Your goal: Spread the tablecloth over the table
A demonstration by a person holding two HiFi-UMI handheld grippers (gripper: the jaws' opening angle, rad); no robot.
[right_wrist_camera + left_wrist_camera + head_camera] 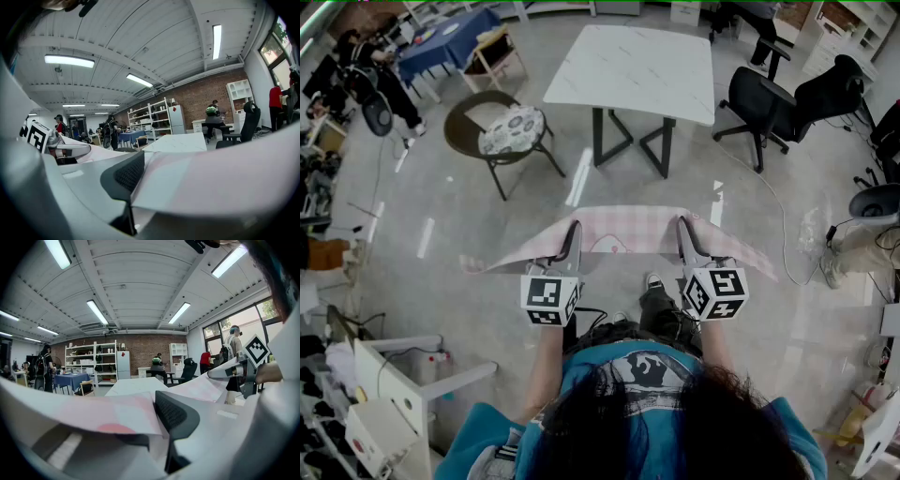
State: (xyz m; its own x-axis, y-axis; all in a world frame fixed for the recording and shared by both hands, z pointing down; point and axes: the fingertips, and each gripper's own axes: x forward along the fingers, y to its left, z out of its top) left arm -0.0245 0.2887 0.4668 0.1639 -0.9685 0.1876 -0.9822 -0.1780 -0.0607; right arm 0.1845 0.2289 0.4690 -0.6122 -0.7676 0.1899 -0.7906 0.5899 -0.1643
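The pink checked tablecloth [623,230] hangs stretched between my two grippers at waist height, its ends drooping left and right. My left gripper [571,244] is shut on its near edge and my right gripper [685,240] is shut on the same edge further right. The white marble table [633,66] stands bare a few steps ahead. In the left gripper view the tablecloth [93,413] lies across the jaws beside the black pad [176,414], with the right gripper [243,373] off to the right. In the right gripper view the tablecloth [220,183] covers the jaw next to the pad [123,177].
A round chair with a patterned cushion [502,131] stands left of the table. Two black office chairs [759,98] [830,89] stand to its right. A blue-covered table [450,42] and people are at the back left. White equipment [394,384] stands at my lower left.
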